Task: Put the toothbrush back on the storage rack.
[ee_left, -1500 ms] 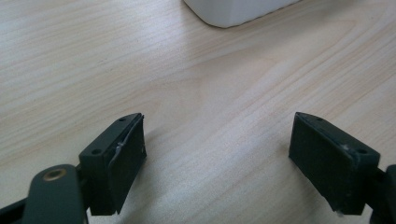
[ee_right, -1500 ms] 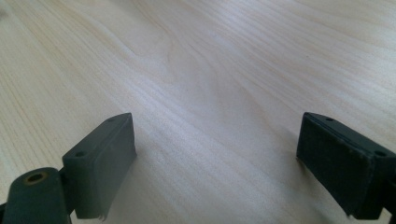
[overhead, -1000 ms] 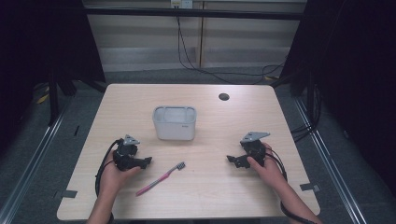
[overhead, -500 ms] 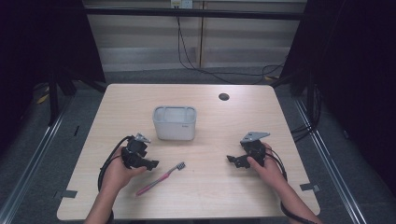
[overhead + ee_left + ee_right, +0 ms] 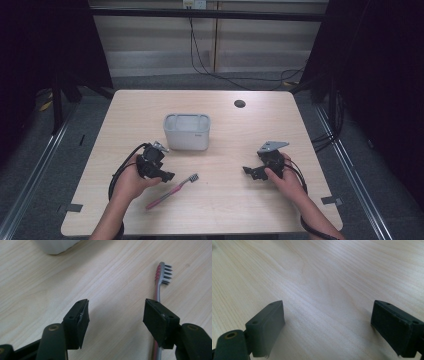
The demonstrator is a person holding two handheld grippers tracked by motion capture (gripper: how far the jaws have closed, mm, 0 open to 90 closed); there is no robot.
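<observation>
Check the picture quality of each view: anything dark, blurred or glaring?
High view: the table is evenly lit, its surroundings fall into near black, and detail is soft. Left gripper view: the toothbrush head is fairly sharp, the near jaws are softer, and the grey bin is cut off at the top edge. Right gripper view: mild sheen on the wood, jaws slightly blurred.

We see the toothbrush (image 5: 172,190) lying flat on the pale wooden bench (image 5: 150,105), toward its near left part, in front of and apart from a grey tub (image 5: 187,131). Its handle is pink with grey; the head carries dark and pale bristles that point sideways, level with the board. In the high view it lies aslant, head up and right, handle end down and left. In the left gripper view (image 5: 161,275) the head points away.
</observation>
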